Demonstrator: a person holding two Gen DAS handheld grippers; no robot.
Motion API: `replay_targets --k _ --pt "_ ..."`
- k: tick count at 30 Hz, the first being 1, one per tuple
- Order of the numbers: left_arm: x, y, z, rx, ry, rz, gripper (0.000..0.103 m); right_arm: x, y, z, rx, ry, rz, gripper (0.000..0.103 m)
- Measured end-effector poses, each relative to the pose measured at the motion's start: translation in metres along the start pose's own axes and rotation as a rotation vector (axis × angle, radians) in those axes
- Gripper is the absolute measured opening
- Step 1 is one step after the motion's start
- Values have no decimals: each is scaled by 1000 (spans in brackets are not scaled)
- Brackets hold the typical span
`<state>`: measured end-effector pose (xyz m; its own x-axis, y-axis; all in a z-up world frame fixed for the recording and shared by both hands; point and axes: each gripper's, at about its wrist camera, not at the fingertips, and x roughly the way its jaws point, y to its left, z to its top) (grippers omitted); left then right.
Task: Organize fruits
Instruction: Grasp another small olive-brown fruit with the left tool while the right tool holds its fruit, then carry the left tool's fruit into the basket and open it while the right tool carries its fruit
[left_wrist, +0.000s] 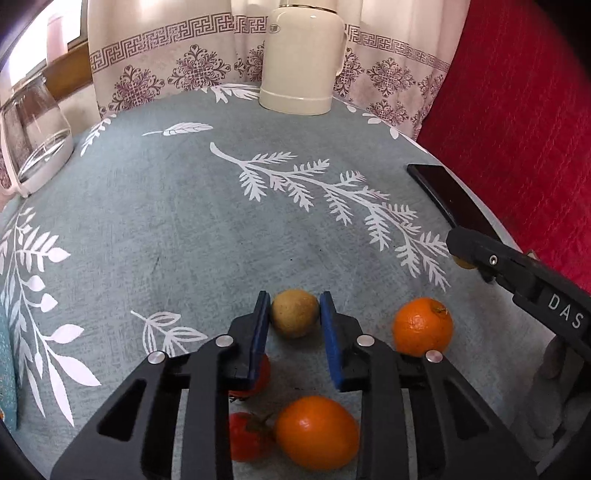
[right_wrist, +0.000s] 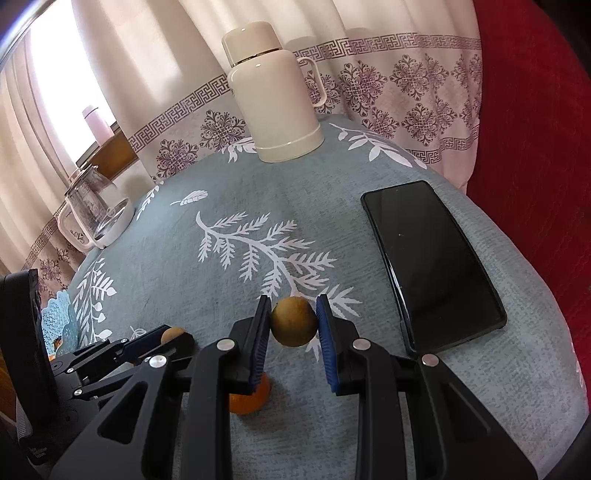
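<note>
L gripper (left_wrist: 294, 321) was clamped on a brown fruit (left_wrist: 294, 313) just above the tablecloth (left_wrist: 184, 221); R gripper (right_wrist: 293, 325) pinched a second brown fruit (right_wrist: 294, 321), raised. Oranges (left_wrist: 423, 326) & tomatoes (left_wrist: 249, 435) lay below L; phone (right_wrist: 432, 266) sat to the R.

Daylight enters through the curtains (right_wrist: 155, 66) at rear left, overexposed there. Table (left_wrist: 184, 229) evenly lit; shadows soft. Strong fisheye curvature, dark vignetted corners. Focus generally sharp.

matt woven tablecloth (right_wrist: 207, 435), glossy black phone (right_wrist: 432, 266), smooth cream flask (right_wrist: 273, 99)
</note>
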<state>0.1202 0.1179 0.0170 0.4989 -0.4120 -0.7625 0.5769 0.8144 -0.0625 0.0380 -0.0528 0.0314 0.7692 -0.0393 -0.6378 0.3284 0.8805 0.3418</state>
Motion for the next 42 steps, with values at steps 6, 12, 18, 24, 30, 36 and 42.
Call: replay_targets --k 6,12,18,24,30,36,42 --pt "-6 6 0 -29 -17 -14 28 -3 1 0 -3 -9 -2 25" --pt "-25 17 3 -69 -63 -2 28 -6 3 1 -4 -19 -2 25" --pt "-48 33 4 -112 -121 43 28 -11 7 1 -7 -26 10 25" --pt "-70 53 1 -161 -172 98 28 -14 17 -2 -26 -31 31 25" --pt "-90 74 -6 -206 -211 153 28 -18 28 -4 -44 -32 42 25" --pt "-107 99 -17 -257 -238 200 28 -21 40 -8 -66 -32 54 25" --pt "-125 130 -31 -324 -262 256 28 -22 54 -9 -89 -28 70 25"
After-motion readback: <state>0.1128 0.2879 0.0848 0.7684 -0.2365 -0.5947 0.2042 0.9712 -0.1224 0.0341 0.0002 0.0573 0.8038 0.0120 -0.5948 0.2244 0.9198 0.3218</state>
